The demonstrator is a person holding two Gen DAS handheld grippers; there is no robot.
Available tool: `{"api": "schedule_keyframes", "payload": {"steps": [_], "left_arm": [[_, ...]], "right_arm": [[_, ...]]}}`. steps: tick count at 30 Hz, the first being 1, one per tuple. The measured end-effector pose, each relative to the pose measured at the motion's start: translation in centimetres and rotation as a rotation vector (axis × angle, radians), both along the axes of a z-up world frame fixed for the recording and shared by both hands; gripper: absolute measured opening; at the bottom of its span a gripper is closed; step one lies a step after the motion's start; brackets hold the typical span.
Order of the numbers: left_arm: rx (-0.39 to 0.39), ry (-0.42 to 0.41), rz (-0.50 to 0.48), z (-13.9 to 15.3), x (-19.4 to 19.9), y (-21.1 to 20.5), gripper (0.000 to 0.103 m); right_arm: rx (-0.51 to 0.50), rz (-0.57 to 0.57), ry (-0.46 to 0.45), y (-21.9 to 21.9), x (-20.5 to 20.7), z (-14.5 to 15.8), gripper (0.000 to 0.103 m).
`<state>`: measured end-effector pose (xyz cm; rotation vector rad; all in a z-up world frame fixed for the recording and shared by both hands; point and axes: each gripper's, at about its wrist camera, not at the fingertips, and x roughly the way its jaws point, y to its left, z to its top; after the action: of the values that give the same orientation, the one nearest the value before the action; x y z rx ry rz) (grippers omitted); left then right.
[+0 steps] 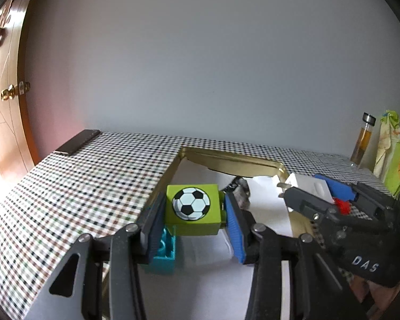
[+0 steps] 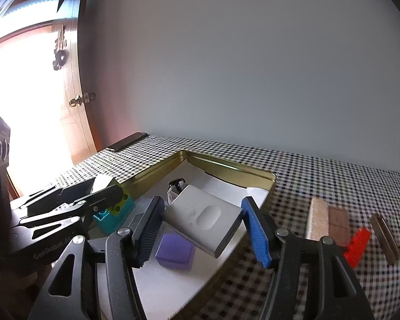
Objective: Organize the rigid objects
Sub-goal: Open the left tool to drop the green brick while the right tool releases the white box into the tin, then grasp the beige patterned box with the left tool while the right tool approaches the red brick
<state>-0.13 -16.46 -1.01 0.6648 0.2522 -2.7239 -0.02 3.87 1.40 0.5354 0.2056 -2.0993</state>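
Note:
My left gripper (image 1: 196, 213) is shut on a lime-green block with a football picture (image 1: 192, 208), held over the left side of a gold tin tray (image 1: 226, 161) lined with white paper. A teal brick (image 1: 165, 250) lies in the tray just below it. My right gripper (image 2: 201, 221) is shut on a white charger plug (image 2: 204, 220), tilted above the tray (image 2: 226, 166); it also shows in the left wrist view (image 1: 310, 189). A purple square block (image 2: 175, 250) and a small dark clip (image 2: 176, 185) lie in the tray.
The tray sits on a checked tablecloth (image 1: 80, 186). A red piece (image 2: 357, 245), a wooden block (image 2: 318, 218), a brown tile (image 2: 338, 221) and a brown bar (image 2: 385, 237) lie right of the tray. A dark phone (image 1: 78, 141) lies far left; a bottle (image 1: 364, 138) far right.

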Motion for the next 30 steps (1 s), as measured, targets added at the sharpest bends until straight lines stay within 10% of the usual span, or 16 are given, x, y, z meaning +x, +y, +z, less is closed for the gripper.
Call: {"api": "schedule_keyframes", "payload": {"steps": [14, 23, 30], "left_arm": [[-0.058, -0.051, 0.041, -0.6, -1.7, -0.1, 0.043], [-0.095, -0.013, 0.086, 0.2, -0.3, 1.1, 0.087], [-0.119, 0.054, 0.016, 1.2, 0.4, 5.0, 0.09]], "right_arm": [[0.027, 0.001, 0.004, -2.3, -0.8, -0.7, 0.063], [-0.039, -0.043, 0.007, 0.0, -1.3, 0.0, 0.081], [-0.048, -0.094, 0.062, 4.6, -1.6, 0.8, 0.086]]}}
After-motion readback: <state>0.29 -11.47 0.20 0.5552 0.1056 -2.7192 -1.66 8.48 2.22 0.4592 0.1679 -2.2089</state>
